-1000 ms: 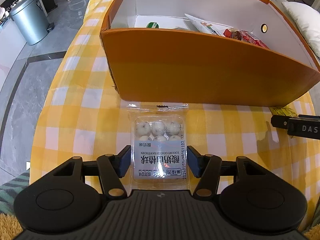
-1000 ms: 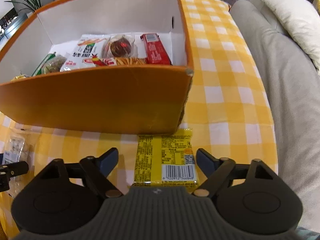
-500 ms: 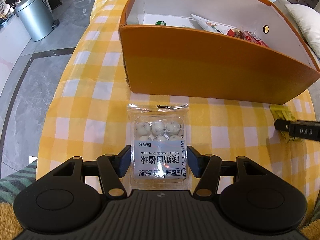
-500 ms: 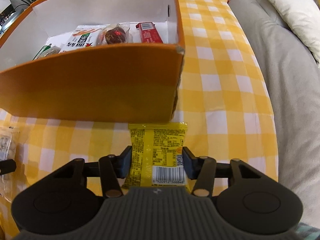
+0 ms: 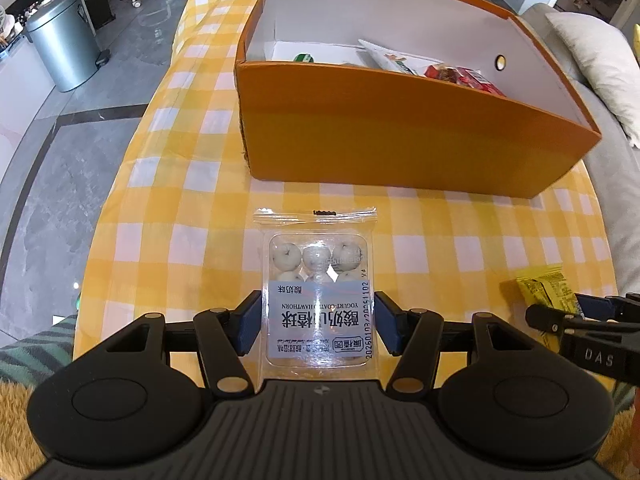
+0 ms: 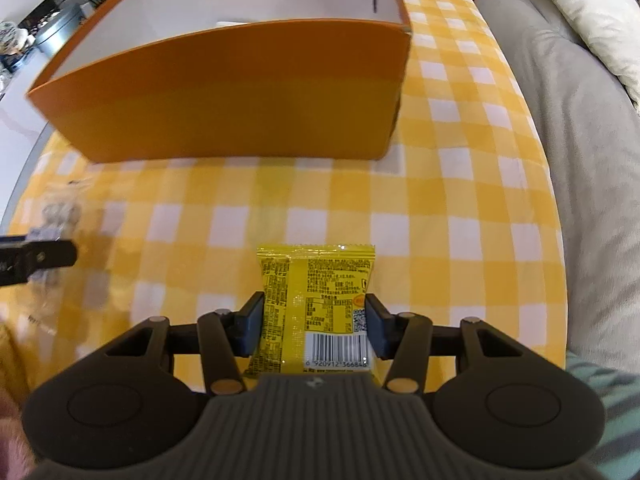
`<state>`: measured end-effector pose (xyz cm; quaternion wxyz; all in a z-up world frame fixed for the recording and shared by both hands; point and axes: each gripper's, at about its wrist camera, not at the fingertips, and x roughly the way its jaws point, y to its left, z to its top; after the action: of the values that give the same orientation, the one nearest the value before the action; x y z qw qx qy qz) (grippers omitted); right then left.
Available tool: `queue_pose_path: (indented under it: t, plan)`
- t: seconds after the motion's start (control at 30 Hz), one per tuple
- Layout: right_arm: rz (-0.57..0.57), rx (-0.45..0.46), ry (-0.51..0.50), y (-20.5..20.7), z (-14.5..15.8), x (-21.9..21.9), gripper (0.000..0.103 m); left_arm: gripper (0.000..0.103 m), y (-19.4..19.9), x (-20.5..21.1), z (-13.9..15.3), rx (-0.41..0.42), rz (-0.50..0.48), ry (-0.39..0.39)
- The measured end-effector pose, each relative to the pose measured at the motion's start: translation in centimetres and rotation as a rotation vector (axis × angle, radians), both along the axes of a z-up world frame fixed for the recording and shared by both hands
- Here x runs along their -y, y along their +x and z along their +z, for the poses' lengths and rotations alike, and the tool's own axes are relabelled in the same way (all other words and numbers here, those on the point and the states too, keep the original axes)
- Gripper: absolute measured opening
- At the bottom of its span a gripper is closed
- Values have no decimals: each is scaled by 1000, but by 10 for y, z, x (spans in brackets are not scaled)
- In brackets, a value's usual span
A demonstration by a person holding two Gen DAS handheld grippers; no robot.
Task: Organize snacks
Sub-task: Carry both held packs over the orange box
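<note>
My left gripper [image 5: 318, 326] is shut on a clear pack of yogurt-coated hawthorn balls [image 5: 318, 280], held over the yellow checked tablecloth in front of the orange box [image 5: 400, 136]. My right gripper [image 6: 314, 326] is shut on a yellow snack packet [image 6: 316, 304], also in front of the orange box [image 6: 240, 92]. The right gripper and its yellow packet [image 5: 546, 290] show at the right edge of the left wrist view. The left gripper's tip [image 6: 40, 260] shows at the left of the right wrist view.
Inside the box lie several snacks, among them a red pack [image 5: 464, 78] and a white pack [image 5: 396, 60]. A grey sofa [image 6: 580, 128] with a cream pillow [image 6: 584, 12] runs along the table's right side. A metal bin [image 5: 64, 44] stands on the floor at far left.
My right gripper closed on the yellow packet and pulled back from the box with it. My left gripper, holding the hawthorn pack, also drew back from the box.
</note>
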<state>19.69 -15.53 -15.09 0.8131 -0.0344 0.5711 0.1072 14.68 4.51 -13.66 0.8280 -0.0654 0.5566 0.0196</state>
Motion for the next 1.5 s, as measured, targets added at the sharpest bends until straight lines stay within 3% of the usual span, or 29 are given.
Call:
queue_pose_path:
  t: [0.27,0.5,0.93,1.23,1.5]
  plan:
    - [40,62,15,-21,25,-11,50,66,-14,4,16,35,-13,-15]
    - [50,145,61,-31,63,-15,50,66,-14,9,56,118,-45,-23]
    - [73,291,133,4,126,-16,50,66,35,16,119,268,-130,16]
    - [130,376,100,55,148,-30,50,66,87,17,130,298,-178,88]
    - [177,361,41,102,125,-44,50,66,126,13,106,230,-224,159]
